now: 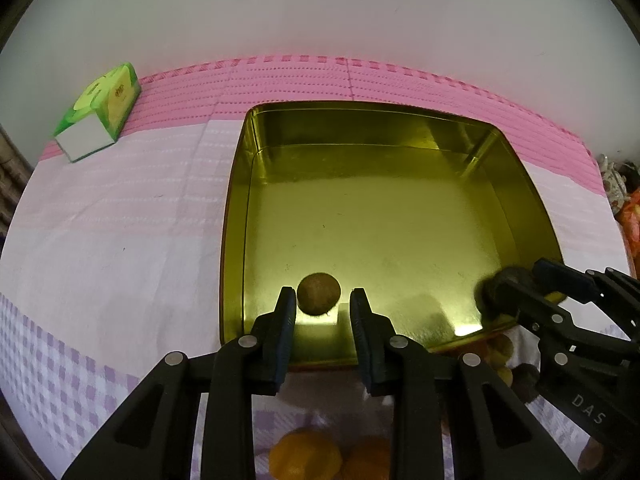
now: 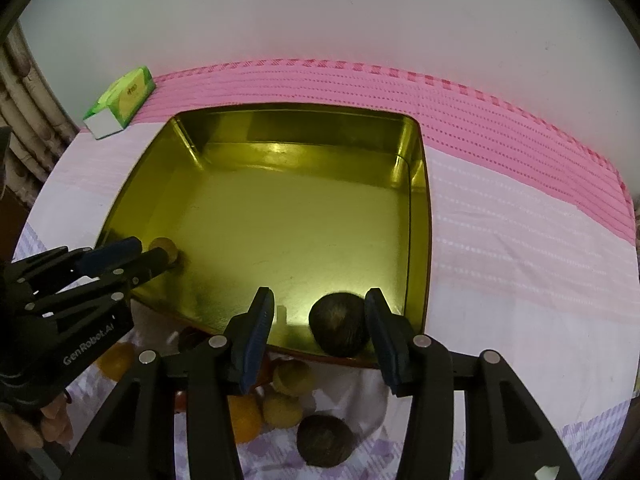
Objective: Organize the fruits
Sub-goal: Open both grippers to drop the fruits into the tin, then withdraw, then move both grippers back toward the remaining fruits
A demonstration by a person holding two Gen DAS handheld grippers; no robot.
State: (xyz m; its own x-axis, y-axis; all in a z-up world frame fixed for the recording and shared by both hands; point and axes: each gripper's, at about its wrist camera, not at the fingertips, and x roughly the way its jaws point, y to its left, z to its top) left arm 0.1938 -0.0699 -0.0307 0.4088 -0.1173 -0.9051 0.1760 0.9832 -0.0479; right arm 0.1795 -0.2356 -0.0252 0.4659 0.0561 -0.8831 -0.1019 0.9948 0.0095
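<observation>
A gold tin tray (image 1: 360,105) (image 2: 288,109) lies on the pink cloth. My left gripper (image 1: 323,296) reaches down into its near left part. The jaws stand narrow, pinching a small round brown fruit (image 1: 319,294) at the fingertips, close to the tray floor. The right wrist view shows that gripper (image 2: 154,250) and the fruit (image 2: 163,245) by the tray's left wall. My right gripper (image 2: 320,295) is open over the near right corner. A dark round fruit (image 2: 340,326) lies between its fingers, against the right finger and apart from the left one.
Loose fruit lies on the cloth in front of the tray: oranges (image 1: 306,456) (image 2: 116,360), yellow fruits (image 2: 290,376) and a dark one (image 2: 324,440). A green tissue pack (image 1: 100,112) sits at the back left near the white wall. A hand (image 2: 52,420) holds the left gripper.
</observation>
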